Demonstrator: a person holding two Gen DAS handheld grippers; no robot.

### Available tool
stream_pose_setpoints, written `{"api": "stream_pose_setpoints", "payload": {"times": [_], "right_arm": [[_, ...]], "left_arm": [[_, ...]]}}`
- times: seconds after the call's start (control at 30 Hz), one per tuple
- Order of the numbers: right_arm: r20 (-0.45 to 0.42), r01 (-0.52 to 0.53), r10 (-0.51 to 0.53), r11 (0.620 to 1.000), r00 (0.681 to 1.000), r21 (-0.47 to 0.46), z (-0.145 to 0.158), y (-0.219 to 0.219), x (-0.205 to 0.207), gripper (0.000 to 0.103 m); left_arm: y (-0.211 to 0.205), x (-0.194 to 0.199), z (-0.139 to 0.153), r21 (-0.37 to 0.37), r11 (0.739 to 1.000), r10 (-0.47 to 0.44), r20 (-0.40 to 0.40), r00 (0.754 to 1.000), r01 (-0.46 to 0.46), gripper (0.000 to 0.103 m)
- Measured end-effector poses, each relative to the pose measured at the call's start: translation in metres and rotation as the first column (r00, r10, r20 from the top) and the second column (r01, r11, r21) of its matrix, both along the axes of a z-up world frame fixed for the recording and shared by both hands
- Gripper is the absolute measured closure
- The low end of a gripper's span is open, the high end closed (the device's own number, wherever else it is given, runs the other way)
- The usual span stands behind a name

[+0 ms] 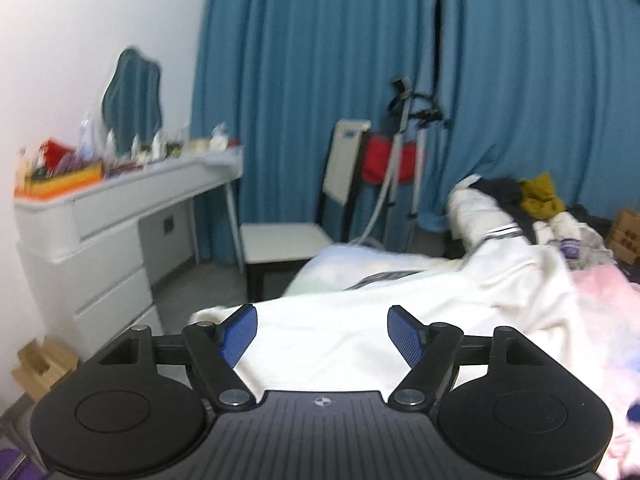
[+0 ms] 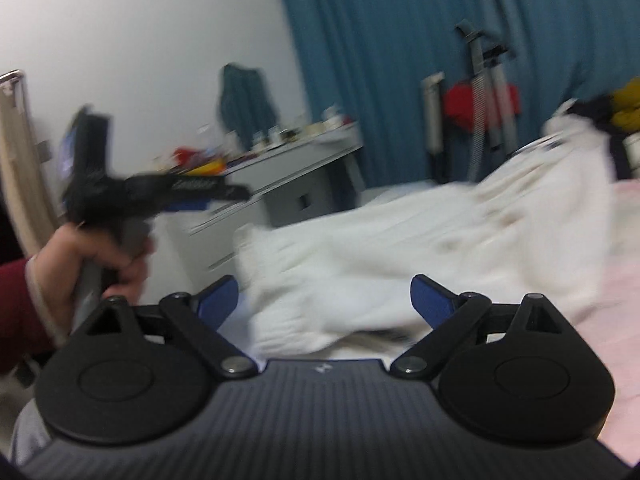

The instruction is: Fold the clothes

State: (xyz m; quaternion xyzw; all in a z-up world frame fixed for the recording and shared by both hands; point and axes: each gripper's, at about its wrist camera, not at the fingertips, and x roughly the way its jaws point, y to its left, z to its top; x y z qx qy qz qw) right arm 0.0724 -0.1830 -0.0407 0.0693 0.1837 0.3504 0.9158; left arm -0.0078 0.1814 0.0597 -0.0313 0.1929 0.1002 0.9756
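Two blue pads of the left tool [image 1: 322, 336] stand wide apart, empty, above the white garment [image 1: 400, 312] spread on the bed. From the right wrist, the right tool [image 2: 325, 300] is open too, holding nothing, the blurred white garment [image 2: 400, 248] lying just ahead; at left a hand [image 2: 86, 264] grips the other tool

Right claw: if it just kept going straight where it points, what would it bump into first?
Most likely the white garment lying on the bed right ahead. The right claw is open and tips slightly downward toward it. The picture is blurry, so how far away it is stays unclear.
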Motion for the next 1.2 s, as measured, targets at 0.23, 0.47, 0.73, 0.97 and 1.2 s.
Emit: {"api": "stream_pose_setpoints", "payload": {"times": [0.23,0.47,0.73,0.97,1.2], "right_arm": [[0.085,0.208,-0.206,0.978,0.975,-0.023,0.030,-0.081,0.001,0.008],[0.062,0.429,-0.427,0.903,0.902,-0.031,0.023,-0.143,0.014,0.008],[-0.041,0.573,-0.573,0.819,0.819,0.002,-0.011,-0.192,0.022,0.009],[-0.104,0.656,-0.655,0.754,0.748,-0.030,-0.043,-0.217,0.048,0.009],[-0.182,0.682,-0.675,0.731,0.715,-0.028,-0.068,-0.235,0.083,0.009]], "left_arm": [[-0.096,-0.027,0.002,-0.061,0.985,-0.157,0.057,0.986,0.160,0.028],[-0.185,-0.012,-0.027,0.006,0.950,-0.311,-0.002,0.950,0.311,0.028],[-0.273,0.067,-0.076,0.159,0.889,-0.422,-0.079,0.903,0.430,0.028],[-0.349,0.192,-0.115,0.291,0.836,-0.448,-0.127,0.885,0.465,0.028],[-0.430,0.314,-0.165,0.447,0.802,-0.348,-0.188,0.918,0.396,0.033]]}}
